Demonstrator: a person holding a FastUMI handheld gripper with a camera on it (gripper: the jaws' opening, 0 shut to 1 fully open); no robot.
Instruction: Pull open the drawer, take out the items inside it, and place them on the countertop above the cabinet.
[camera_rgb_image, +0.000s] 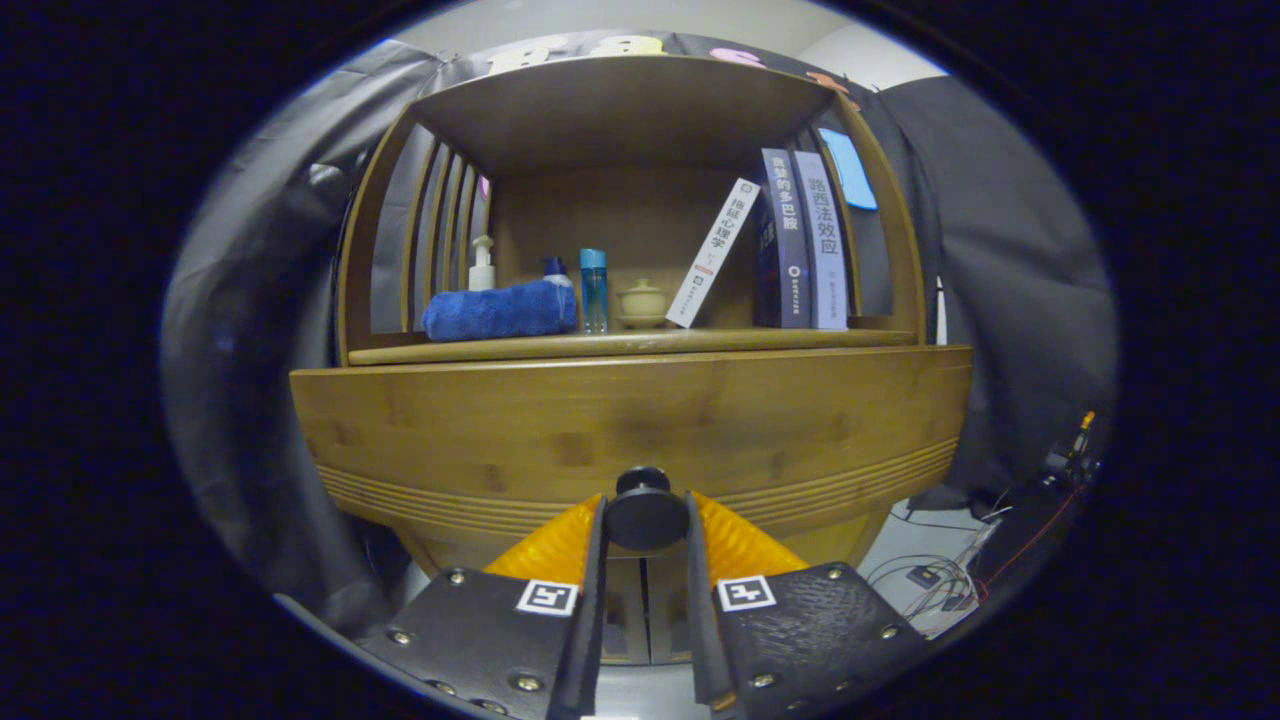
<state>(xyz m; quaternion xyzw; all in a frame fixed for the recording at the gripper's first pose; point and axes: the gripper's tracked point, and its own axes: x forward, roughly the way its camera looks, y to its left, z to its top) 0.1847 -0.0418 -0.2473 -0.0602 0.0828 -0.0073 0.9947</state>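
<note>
A bamboo cabinet has a wide drawer front (630, 430) facing me, with a round black knob (645, 515) at its lower middle. My gripper (645, 520) has its orange and black fingers (560, 545) pressed on both sides of the knob, shut on it. The drawer looks closed or barely out; its inside is hidden. Above the drawer runs the countertop (640, 345), under an open shelf hood.
On the countertop lie a rolled blue towel (500, 310), a white pump bottle (482, 265), a blue bottle (594, 290), a small lidded cup (642, 302) and three books (790, 240), one leaning. Cables (940, 580) lie on the floor to the right.
</note>
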